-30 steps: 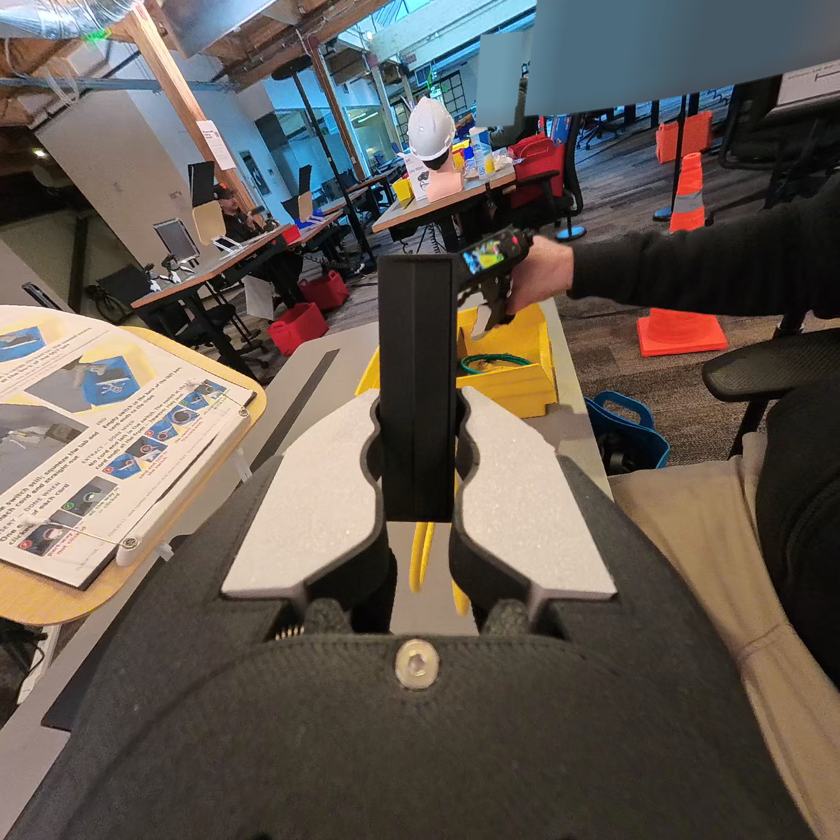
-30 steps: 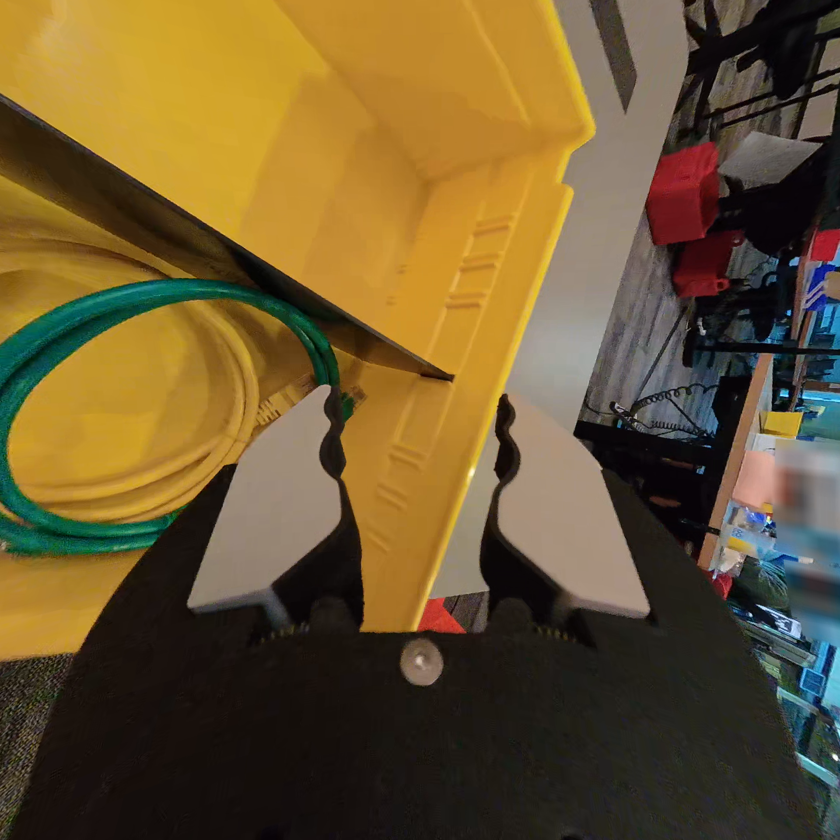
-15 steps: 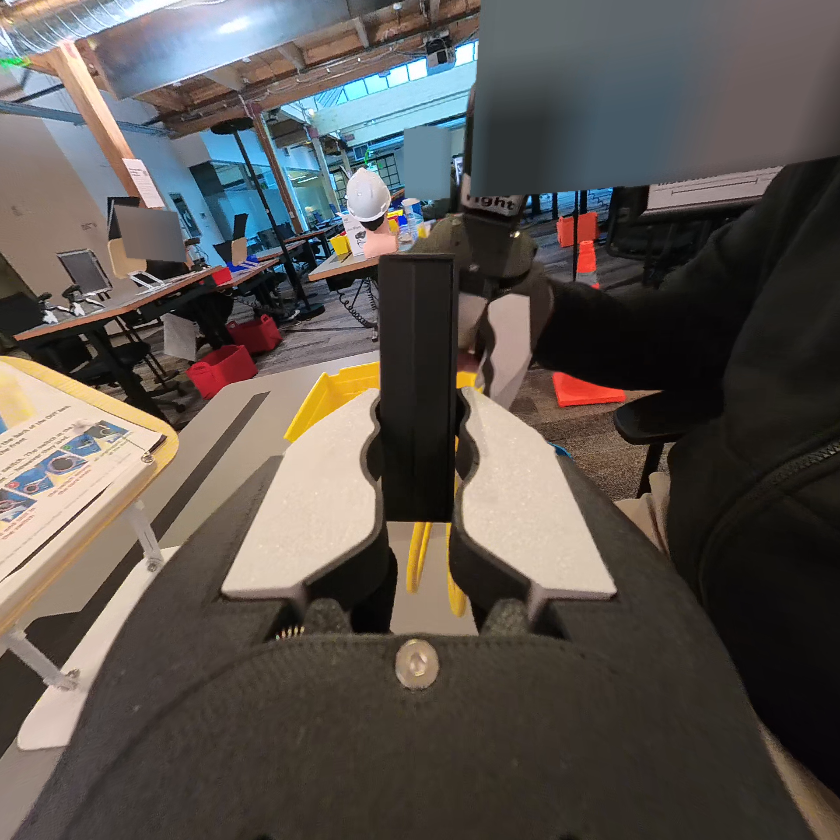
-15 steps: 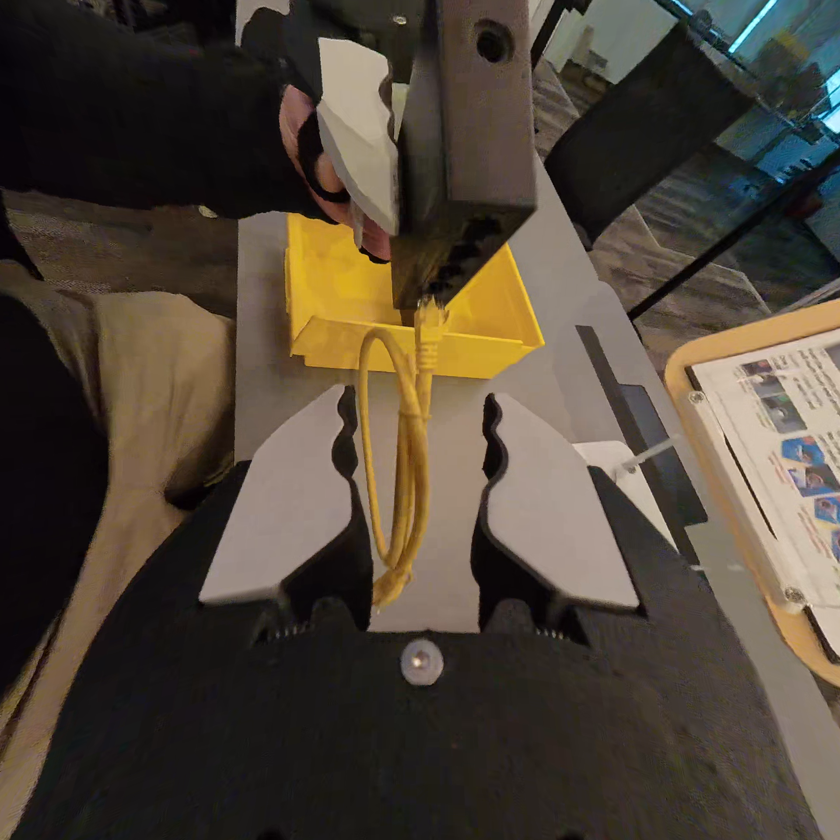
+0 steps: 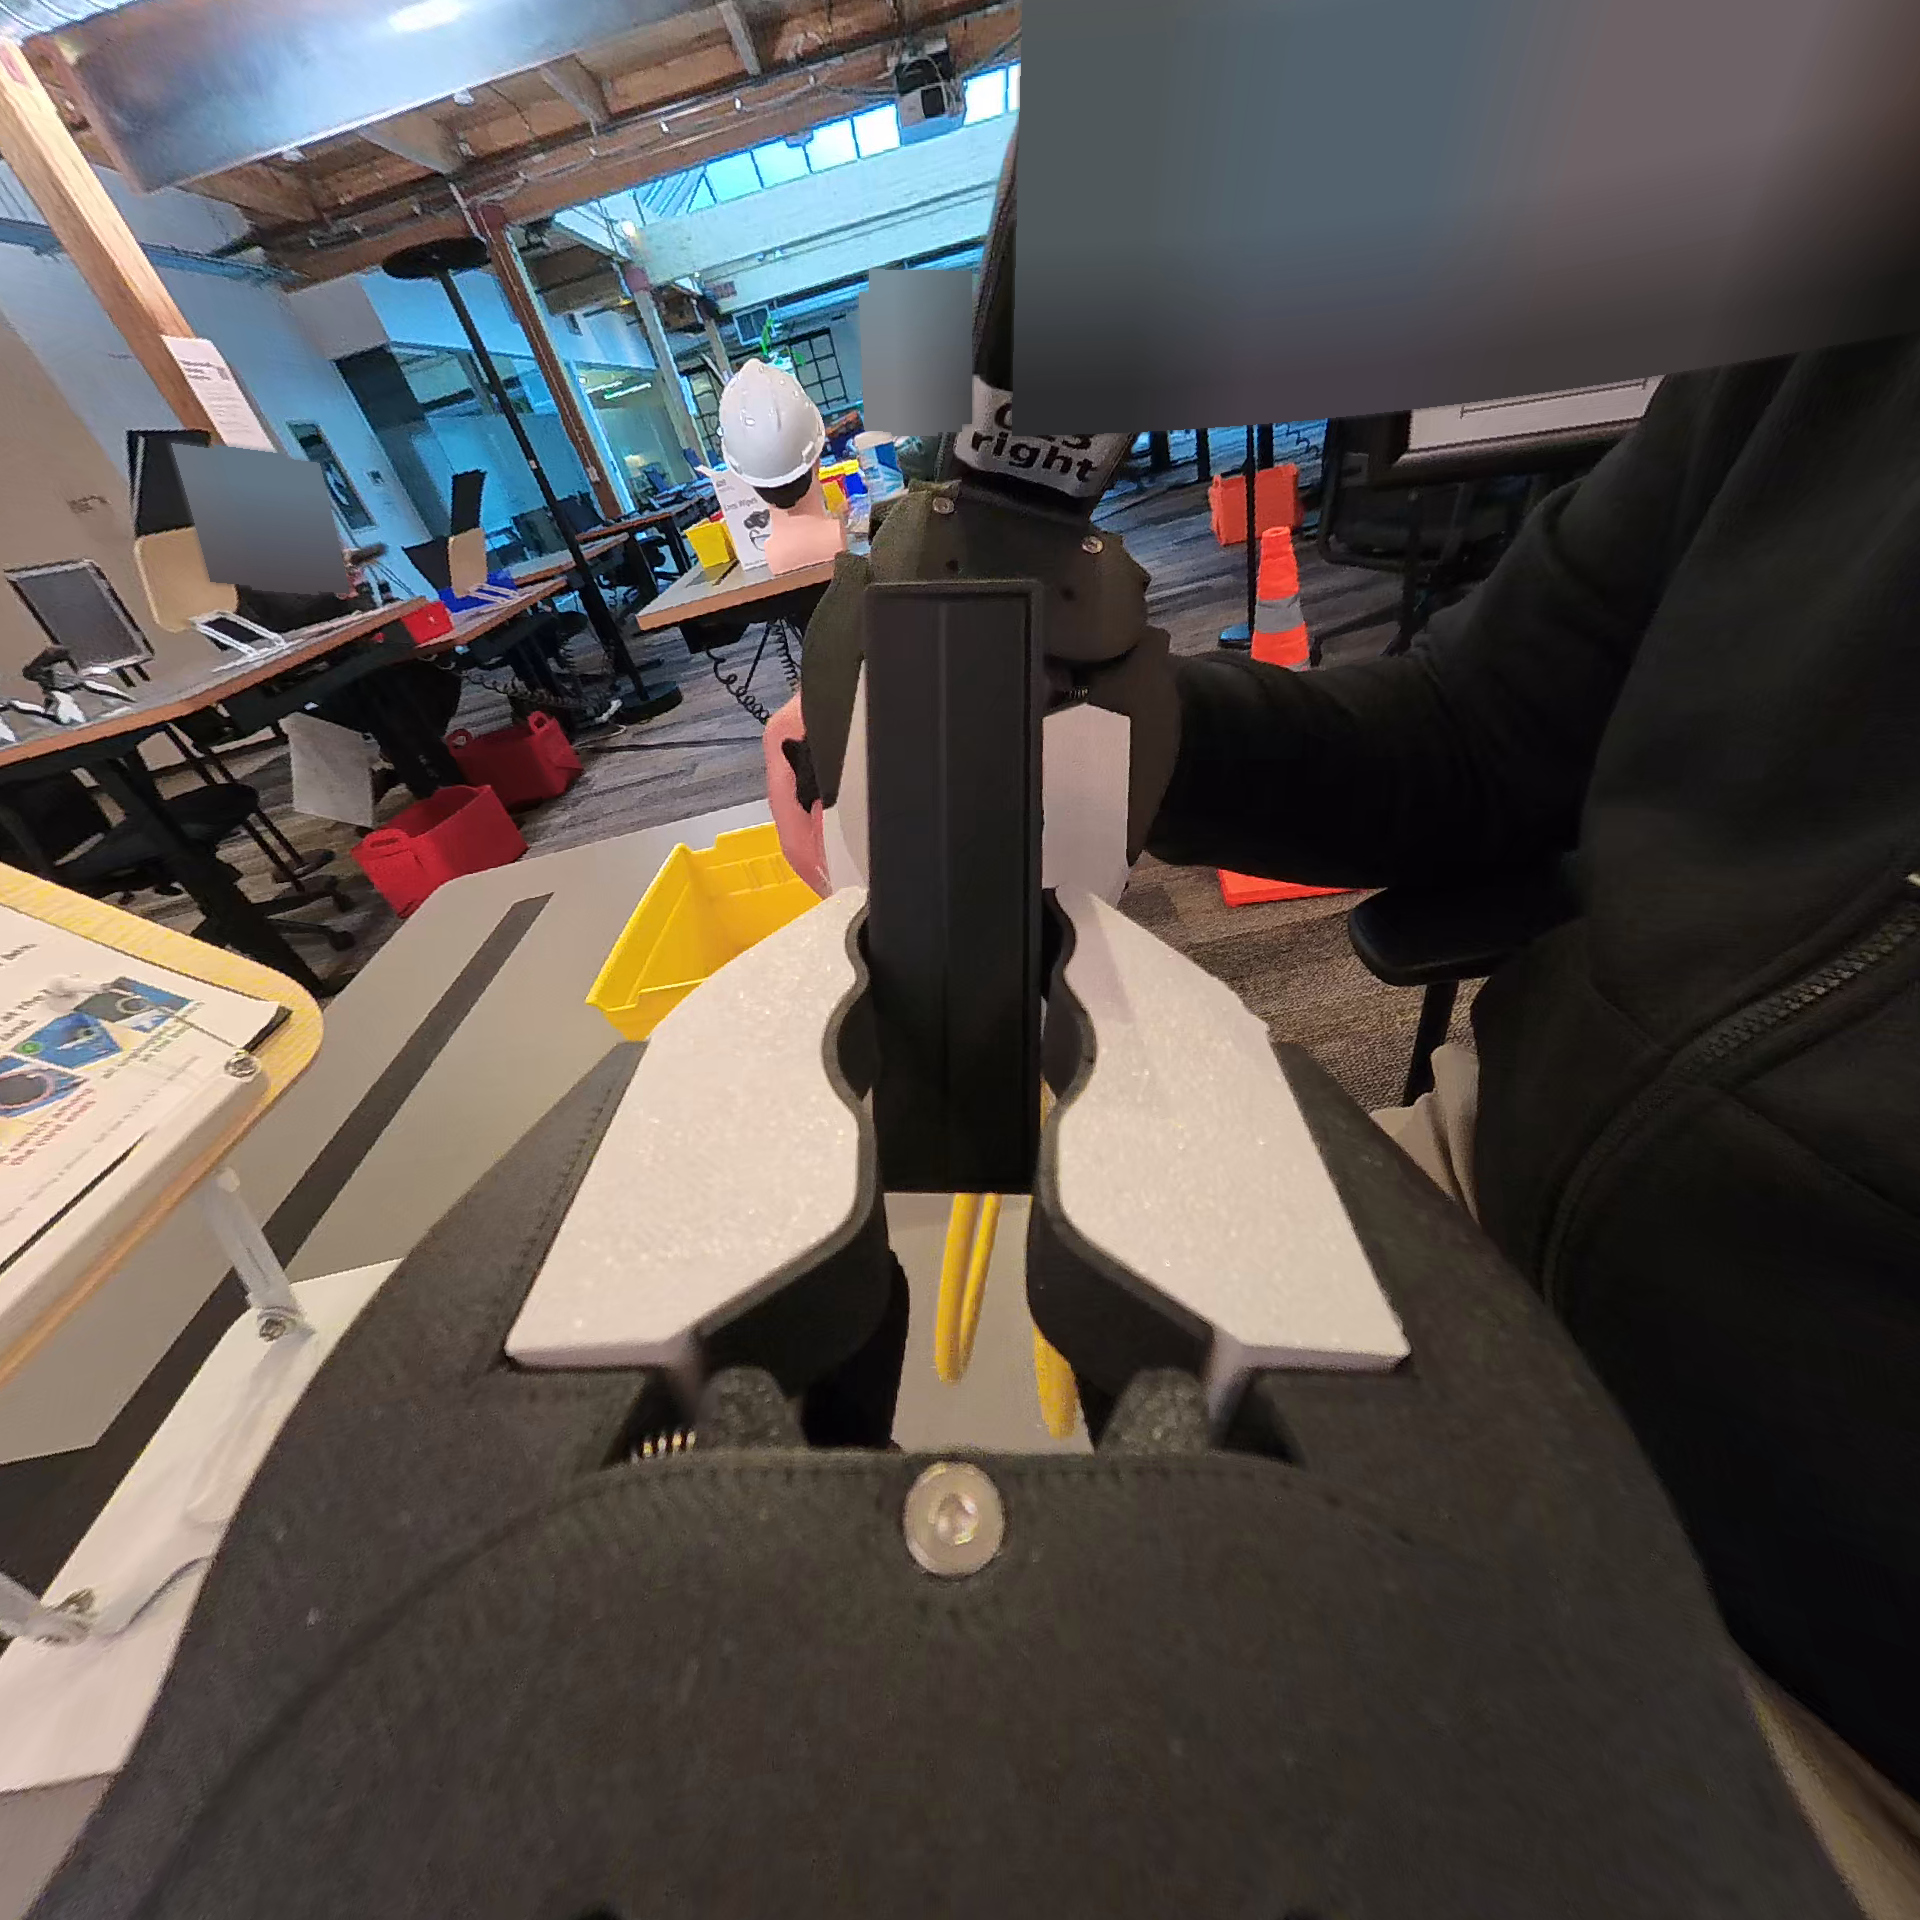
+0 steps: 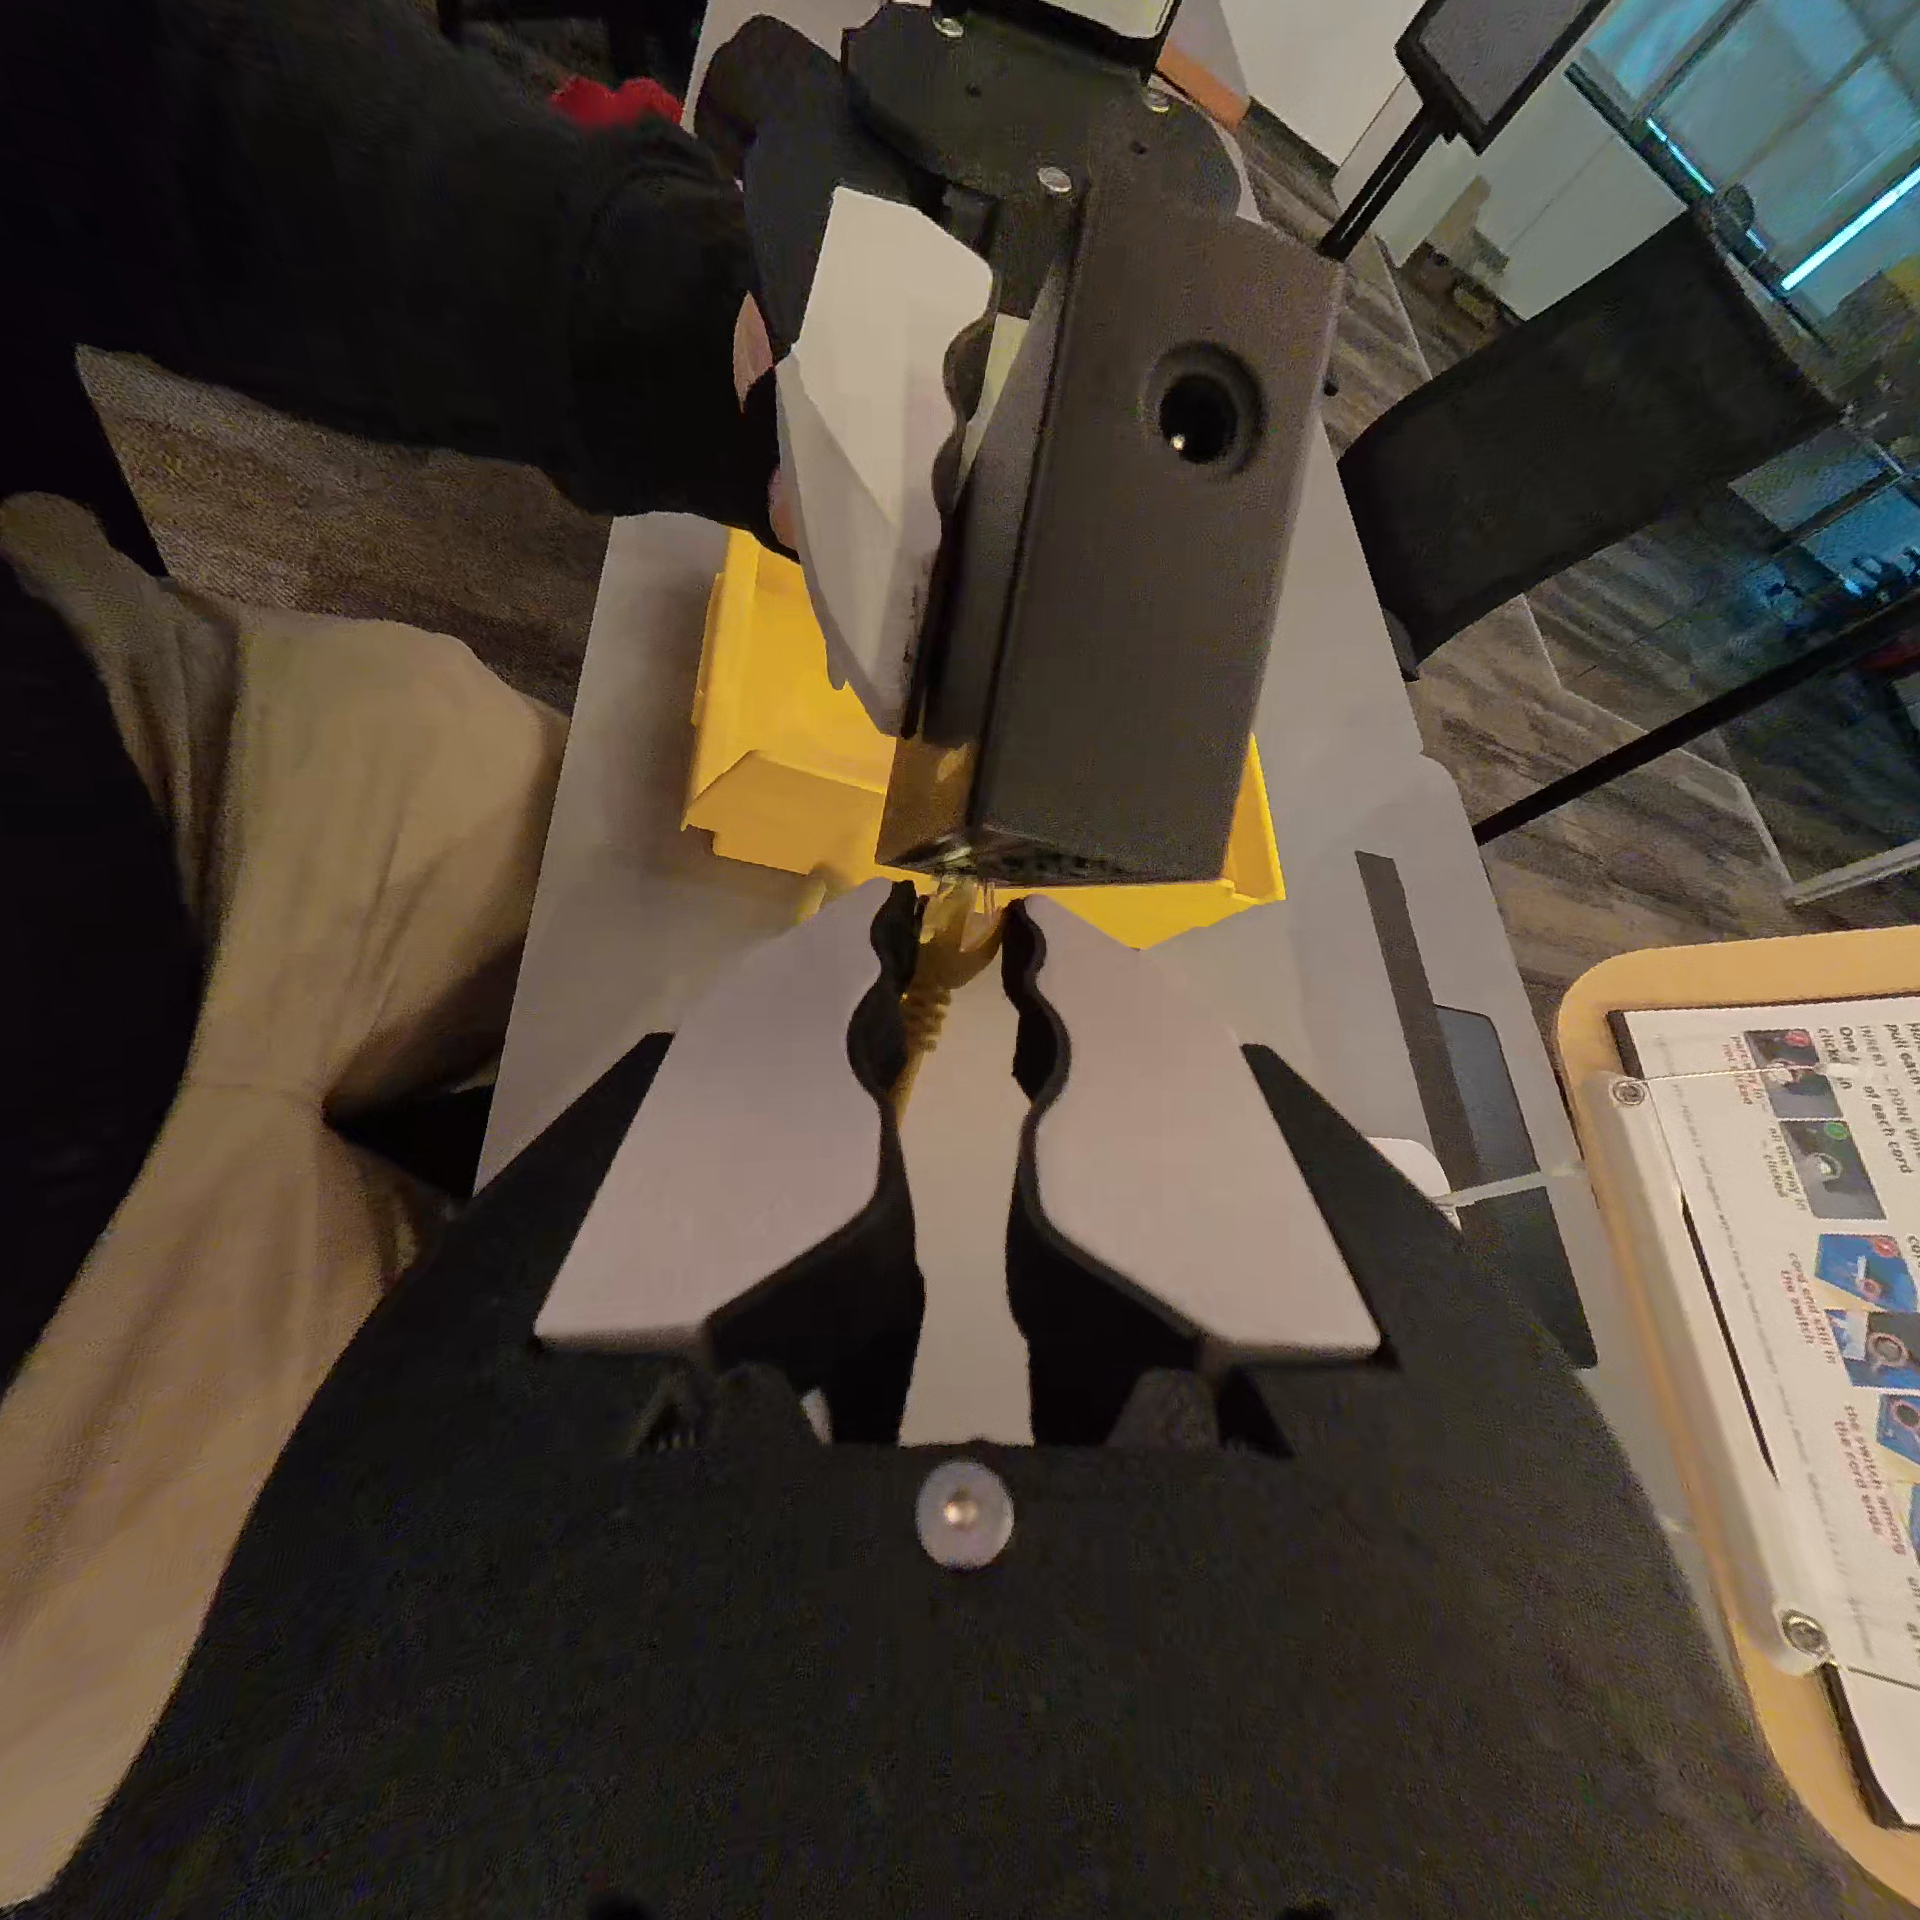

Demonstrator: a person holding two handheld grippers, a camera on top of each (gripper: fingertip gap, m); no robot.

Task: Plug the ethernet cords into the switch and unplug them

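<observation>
two grippers meet over a grey table (image 5: 623, 862), each seen from the other's side. in the left wrist view, a wooden board with printed instruction sheets (image 5: 94, 1049) sits at the far left, then a yellow bin (image 5: 686, 935) on the table further off. the left gripper (image 5: 951, 997) has its jaws pressed against the sides of a black switch (image 5: 951, 831), which it holds upright in the air; below the switch a yellow ethernet cord (image 5: 966, 1288) hangs down between the fingers. behind the switch the right gripper (image 5: 987, 790) faces this way, held by a person in a dark sleeve (image 5: 1403, 758) on the right. in the right wrist view, tan trousers (image 6: 260, 935) fill the left side; in the middle the right gripper (image 6: 951, 935) has its jaws drawn close around the yellow cord's plug (image 6: 940, 977) just under the port face of the switch (image 6: 1122, 582), though whether the pads actually touch the plug cannot be told. the bin (image 6: 790, 769) lies beyond, and the instruction board (image 6: 1766, 1195) is at the right.
</observation>
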